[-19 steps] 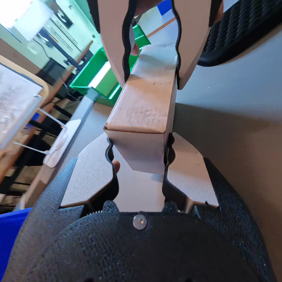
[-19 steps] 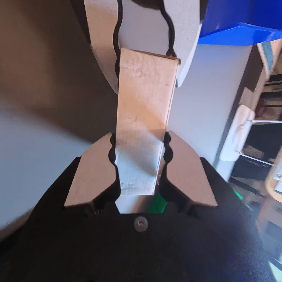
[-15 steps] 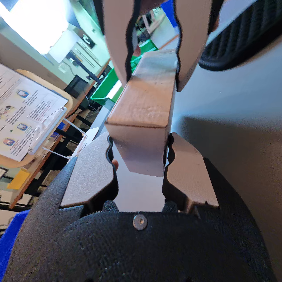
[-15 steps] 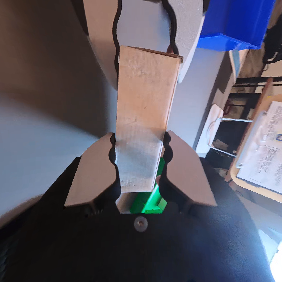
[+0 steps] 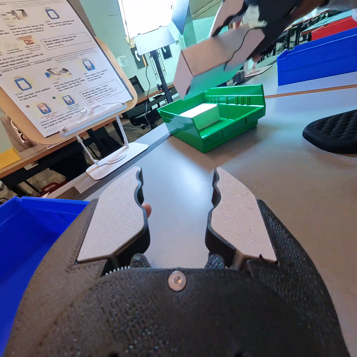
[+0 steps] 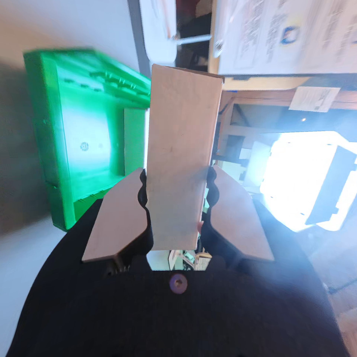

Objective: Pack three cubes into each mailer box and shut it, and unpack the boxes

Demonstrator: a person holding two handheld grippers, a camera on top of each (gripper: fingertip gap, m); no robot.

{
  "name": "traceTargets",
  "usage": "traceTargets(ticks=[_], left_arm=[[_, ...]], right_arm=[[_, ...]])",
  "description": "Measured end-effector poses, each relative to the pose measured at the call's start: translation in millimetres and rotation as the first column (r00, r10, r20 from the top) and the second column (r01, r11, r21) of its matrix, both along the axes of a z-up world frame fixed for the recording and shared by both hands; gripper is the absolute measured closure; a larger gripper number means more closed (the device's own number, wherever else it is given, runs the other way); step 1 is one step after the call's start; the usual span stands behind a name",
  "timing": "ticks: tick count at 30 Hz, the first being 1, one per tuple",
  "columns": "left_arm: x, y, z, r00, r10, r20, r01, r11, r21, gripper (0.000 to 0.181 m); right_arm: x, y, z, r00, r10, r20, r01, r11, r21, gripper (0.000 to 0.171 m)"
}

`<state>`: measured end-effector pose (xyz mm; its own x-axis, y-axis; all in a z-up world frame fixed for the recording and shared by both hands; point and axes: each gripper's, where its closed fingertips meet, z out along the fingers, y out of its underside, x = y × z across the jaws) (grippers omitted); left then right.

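Note:
My right gripper [image 6: 176, 173] is shut on a closed brown mailer box [image 6: 181, 150] and holds it in the air above the green bin [image 6: 63, 139]. In the left wrist view the same box [image 5: 208, 59] hangs tilted over the green bin [image 5: 195, 131], held by the right gripper [image 5: 233, 48]. A second closed mailer box [image 5: 201, 116] lies inside that bin. My left gripper [image 5: 176, 179] is open and empty, low over the grey table [image 5: 289, 183], well short of the bin. No cubes are in view.
A blue bin [image 5: 29, 231] sits at my left gripper's left side; another blue bin [image 5: 316, 59] stands at the far right. An instruction sheet on a white stand [image 5: 58, 67] stands at the table's left edge. A black mesh pad [image 5: 334, 133] lies to the right. There is about 30 centimetres between the tips of the two grippers.
My left gripper has let go of the mailer box, opened and drawn back. The right gripper has carried the box away, over the green bin.

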<state>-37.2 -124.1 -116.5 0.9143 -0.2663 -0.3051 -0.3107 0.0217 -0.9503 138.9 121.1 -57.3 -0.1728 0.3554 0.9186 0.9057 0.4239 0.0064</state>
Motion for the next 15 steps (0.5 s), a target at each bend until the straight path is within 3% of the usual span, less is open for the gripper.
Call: traceTargets(ticks=[4,7,10,12,15], left_arm=[[-9,1,-3,1.000,0.028,0.009,-0.027,1.000,-0.013,0.115],[-16,2,-7,0.999,0.048,0.010,-0.048,0.998,-0.029,0.116],[-21,4,-11,0.998,0.060,0.008,-0.059,0.997,-0.050,0.115],[-23,5,-14,0.998,0.065,0.013,-0.064,0.996,-0.066,0.115],[-25,6,-16,0.998,0.068,0.014,-0.067,0.995,-0.081,0.115]], right_arm=[[2,33,-65,0.993,-0.008,0.122,0.013,0.999,-0.042,0.110],[1,36,-108,0.981,0.004,0.194,0.020,0.993,-0.117,0.109],[0,34,-115,0.984,-0.005,0.176,0.045,0.974,-0.222,0.108],[0,23,-121,0.989,-0.023,0.149,0.083,0.908,-0.410,0.109],[-3,18,-123,0.990,-0.031,0.134,0.099,0.840,-0.534,0.109]])
